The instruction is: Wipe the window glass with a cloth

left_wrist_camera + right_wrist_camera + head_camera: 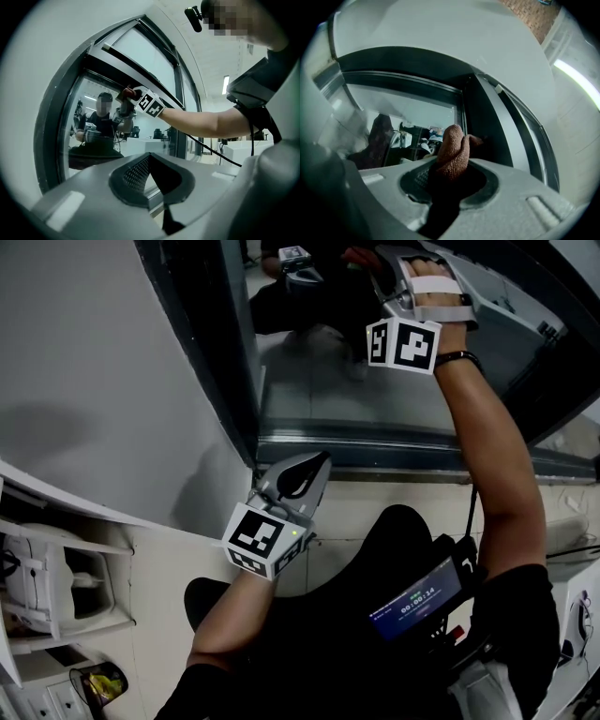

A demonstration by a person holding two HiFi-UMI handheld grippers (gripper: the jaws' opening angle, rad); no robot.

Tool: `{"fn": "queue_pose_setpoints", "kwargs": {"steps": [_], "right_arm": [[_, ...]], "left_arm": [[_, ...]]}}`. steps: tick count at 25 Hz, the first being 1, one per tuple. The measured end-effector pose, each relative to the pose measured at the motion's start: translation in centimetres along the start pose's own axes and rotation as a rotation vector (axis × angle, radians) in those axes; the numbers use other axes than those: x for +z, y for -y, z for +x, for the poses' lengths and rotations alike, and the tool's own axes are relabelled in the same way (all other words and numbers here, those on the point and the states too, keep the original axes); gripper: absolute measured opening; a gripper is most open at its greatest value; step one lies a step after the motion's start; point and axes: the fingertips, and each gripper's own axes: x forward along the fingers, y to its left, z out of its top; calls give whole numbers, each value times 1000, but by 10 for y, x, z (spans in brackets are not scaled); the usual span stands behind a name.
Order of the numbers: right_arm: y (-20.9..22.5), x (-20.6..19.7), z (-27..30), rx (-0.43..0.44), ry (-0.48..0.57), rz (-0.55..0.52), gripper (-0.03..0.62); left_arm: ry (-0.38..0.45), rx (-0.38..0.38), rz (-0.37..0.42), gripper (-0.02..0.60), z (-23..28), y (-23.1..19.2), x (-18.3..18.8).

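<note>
The window glass (319, 381) reflects a person and both grippers. My right gripper (380, 268) is raised at the pane's upper part and is shut on a reddish-brown cloth (453, 152), whose bunched end sticks out past the jaws and touches the glass (408, 112) beside the dark vertical frame. In the left gripper view the same cloth (127, 93) shows as a dark red wad at the right gripper (130, 97). My left gripper (302, 474) hangs lower, by the window's bottom left corner, shut with nothing in it. Its pads (136, 173) meet in front of the glass (93, 140).
A dark window frame (234, 362) runs down the pane's left side and a sill (394, 451) runs along its bottom. A white wall (112, 381) fills the left. White appliances sit on a shelf (47, 587) at the lower left. A screen device (417, 601) hangs on the person's chest.
</note>
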Motion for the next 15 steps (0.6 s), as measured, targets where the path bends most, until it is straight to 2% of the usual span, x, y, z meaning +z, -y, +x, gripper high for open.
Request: {"fn": "queue_pose_setpoints", "kwargs": {"steps": [4, 15], "right_arm": [[-20, 4, -6, 43, 21, 7, 74], [-76, 15, -28, 84, 56, 28, 75]], "left_arm": [[-6, -6, -11, 17, 5, 1, -2], [-13, -8, -27, 17, 17, -5, -13]]}}
